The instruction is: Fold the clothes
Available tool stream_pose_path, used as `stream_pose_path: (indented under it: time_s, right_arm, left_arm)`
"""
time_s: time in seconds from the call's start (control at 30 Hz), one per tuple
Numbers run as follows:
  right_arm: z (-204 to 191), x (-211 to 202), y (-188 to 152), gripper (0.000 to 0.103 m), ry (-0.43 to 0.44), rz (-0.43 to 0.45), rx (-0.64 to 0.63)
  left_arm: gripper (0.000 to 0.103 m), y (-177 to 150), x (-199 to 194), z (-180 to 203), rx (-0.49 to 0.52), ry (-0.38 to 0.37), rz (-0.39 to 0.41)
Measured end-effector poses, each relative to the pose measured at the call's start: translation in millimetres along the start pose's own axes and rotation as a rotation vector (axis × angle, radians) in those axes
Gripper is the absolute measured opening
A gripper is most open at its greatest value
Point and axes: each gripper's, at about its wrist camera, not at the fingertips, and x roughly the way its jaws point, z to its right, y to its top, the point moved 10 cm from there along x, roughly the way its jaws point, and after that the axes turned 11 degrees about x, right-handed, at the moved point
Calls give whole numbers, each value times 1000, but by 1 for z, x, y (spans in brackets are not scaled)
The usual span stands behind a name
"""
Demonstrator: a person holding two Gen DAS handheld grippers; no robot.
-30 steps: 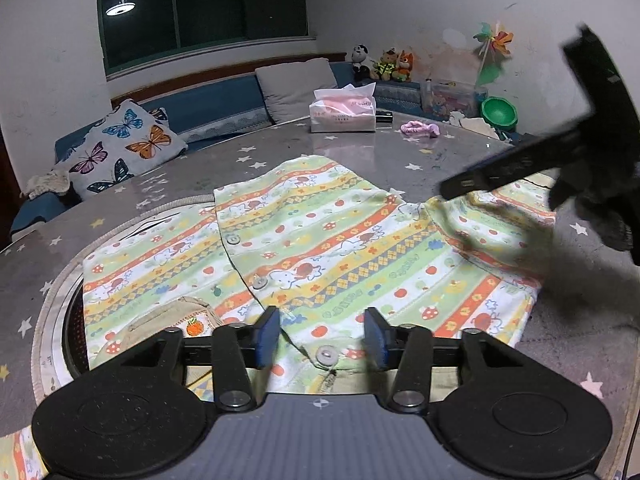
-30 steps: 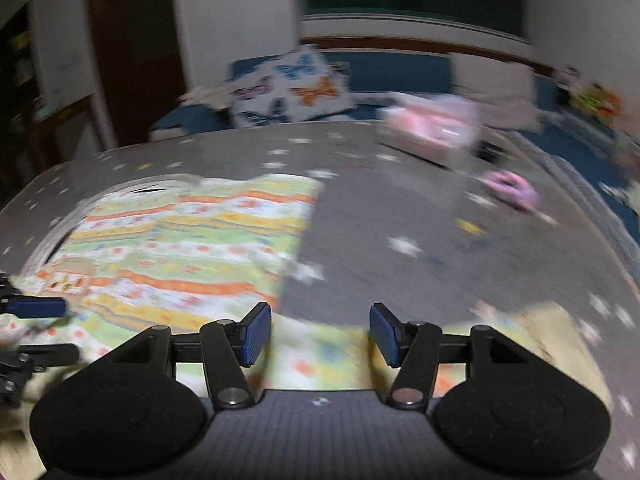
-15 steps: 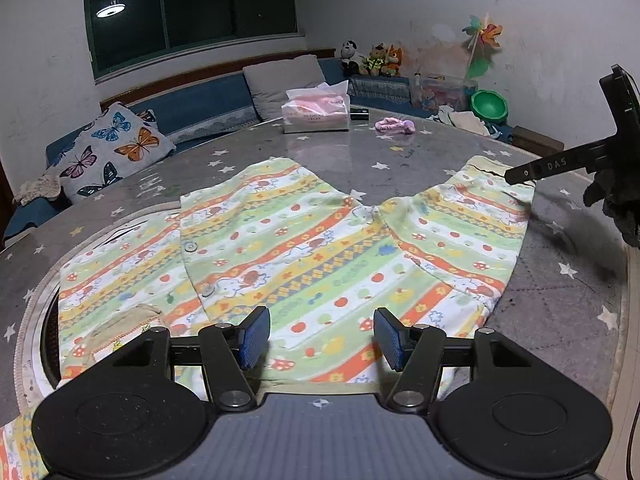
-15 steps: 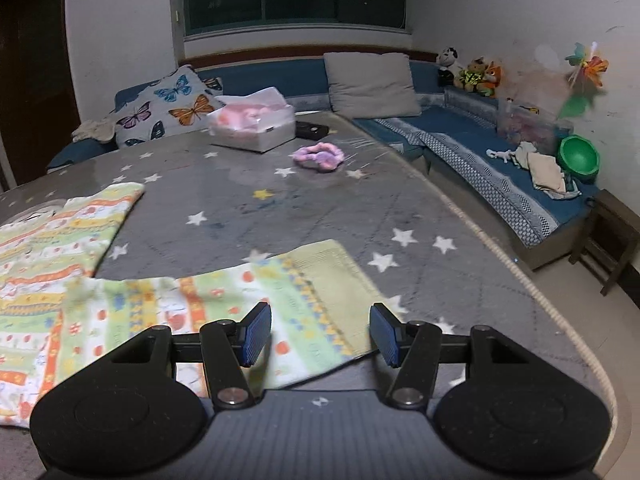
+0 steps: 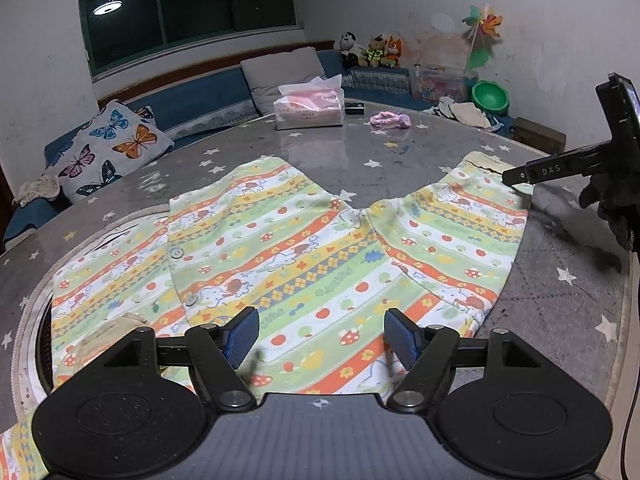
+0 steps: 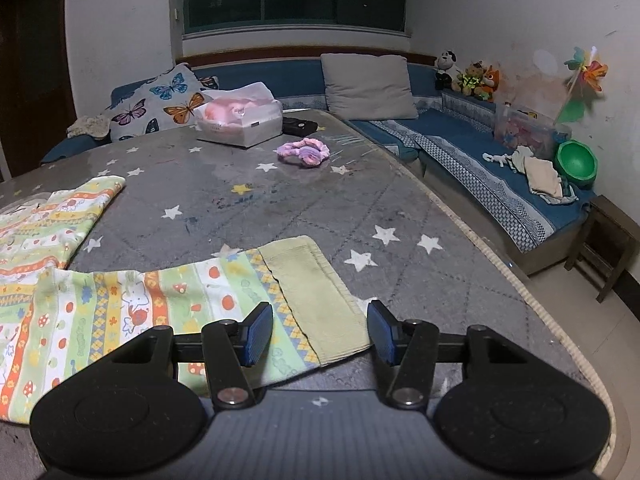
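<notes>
A child's striped, fruit-print button shirt (image 5: 288, 256) lies flat on the grey star-print table (image 5: 320, 152). Its right sleeve (image 5: 460, 232) stretches toward the table's right edge. My left gripper (image 5: 320, 338) is open and empty, just above the shirt's near hem. In the right wrist view the sleeve (image 6: 180, 300) ends in a plain green cuff (image 6: 316, 300). My right gripper (image 6: 320, 330) is open and empty, with the cuff between its jaws, close above it. The right gripper also shows in the left wrist view at the far right, by the cuff (image 5: 492, 168).
A tissue box (image 5: 310, 110) and a pink hair band (image 5: 390, 119) sit at the table's far side. A blue sofa (image 6: 480, 160) with cushions curves behind and to the right. The table edge (image 6: 560, 320) runs close to my right gripper.
Both grippers have pulled back from the shirt and steadied. The right gripper swung to the sleeve end and now sits over the cuff. The shirt lies spread out with the sleeve straight.
</notes>
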Motion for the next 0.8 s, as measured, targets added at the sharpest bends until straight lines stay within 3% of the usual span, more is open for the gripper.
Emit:
stream_pose_path:
  time_s: [0.23, 0.3, 0.37, 0.43, 0.8]
  right_arm:
    - [9, 1, -1, 53, 13, -5, 35]
    - [9, 0, -1, 41, 18, -4, 40]
    - [9, -3, -1, 21, 41, -9, 68]
    - [9, -6, -2, 12, 68, -18, 102]
    - [-13, -63, 39, 9, 174, 102, 139]
  left_arm:
    - [77, 1, 5, 3, -2, 4, -31]
    - [79, 3, 6, 4, -5, 2, -36]
    - [80, 5, 8, 7, -3, -2, -39]
    - [81, 7, 10, 11, 2, -8, -40]
    - [81, 10, 25, 31, 34, -24, -51]
